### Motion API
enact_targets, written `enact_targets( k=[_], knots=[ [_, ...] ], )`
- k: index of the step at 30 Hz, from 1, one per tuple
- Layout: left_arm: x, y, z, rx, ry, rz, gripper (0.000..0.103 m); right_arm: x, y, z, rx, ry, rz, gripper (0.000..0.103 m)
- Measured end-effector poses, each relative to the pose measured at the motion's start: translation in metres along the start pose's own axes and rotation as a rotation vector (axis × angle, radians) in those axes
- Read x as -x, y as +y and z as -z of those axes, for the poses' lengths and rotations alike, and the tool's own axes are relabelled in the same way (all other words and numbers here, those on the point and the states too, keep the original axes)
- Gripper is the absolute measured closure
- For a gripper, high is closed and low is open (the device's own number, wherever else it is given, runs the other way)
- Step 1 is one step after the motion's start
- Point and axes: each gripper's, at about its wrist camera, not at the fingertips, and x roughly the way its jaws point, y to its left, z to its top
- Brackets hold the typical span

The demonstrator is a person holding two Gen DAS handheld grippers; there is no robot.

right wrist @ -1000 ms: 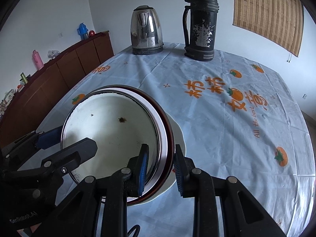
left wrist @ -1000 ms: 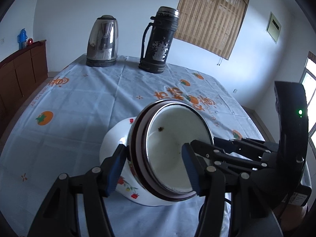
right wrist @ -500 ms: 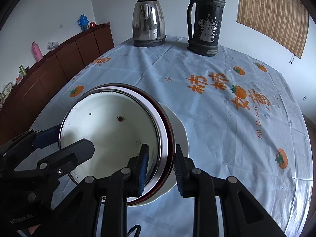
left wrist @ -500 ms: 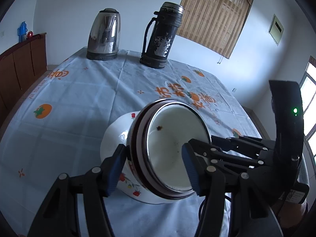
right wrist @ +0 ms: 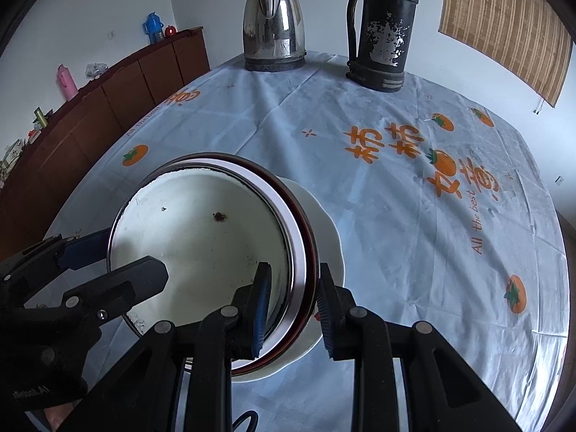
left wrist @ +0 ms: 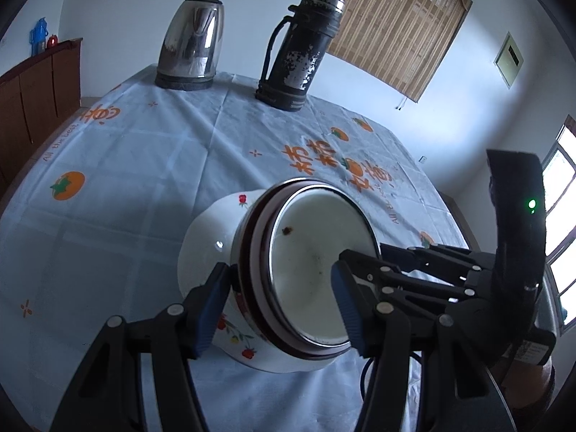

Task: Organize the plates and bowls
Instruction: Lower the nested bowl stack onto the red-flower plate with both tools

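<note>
Here, round enamel bowls (right wrist: 201,237), glossy, nested, tilted.

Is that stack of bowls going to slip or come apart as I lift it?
Possibly. The bowls look glossy enamel, likely slippery. The right gripper pinches only rims, the left gripper straddles them, and they are tilted, so nested bowls may shift.

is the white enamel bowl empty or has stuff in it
Nearly empty: the enamel bowl shows a bare white interior with only a small dark speck.
</note>
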Motion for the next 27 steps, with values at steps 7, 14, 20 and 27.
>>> enact_targets(
  k=[7, 14, 20, 27],
  knots=[
    [-0.004, 0.0, -0.005, -0.001, 0.006, -0.004, 0.046, -0.007, -0.003, -0.004, 0.0, 0.024, -0.011, 0.076],
    [-0.015, 0.007, -0.004, 0.013, 0.023, 0.019, 0.046, -0.009, -0.007, -0.006, -0.012, 0.016, -0.012, 0.076],
    [-0.02, 0.007, -0.003, 0.002, 0.012, 0.025, 0.047, -0.01, -0.008, -0.004, -0.019, -0.002, -0.001, 0.076],
    [-0.025, 0.002, 0.001, -0.067, -0.037, 0.003, 0.045, -0.007, -0.006, 0.001, -0.015, -0.059, 0.031, 0.076]
  ],
)
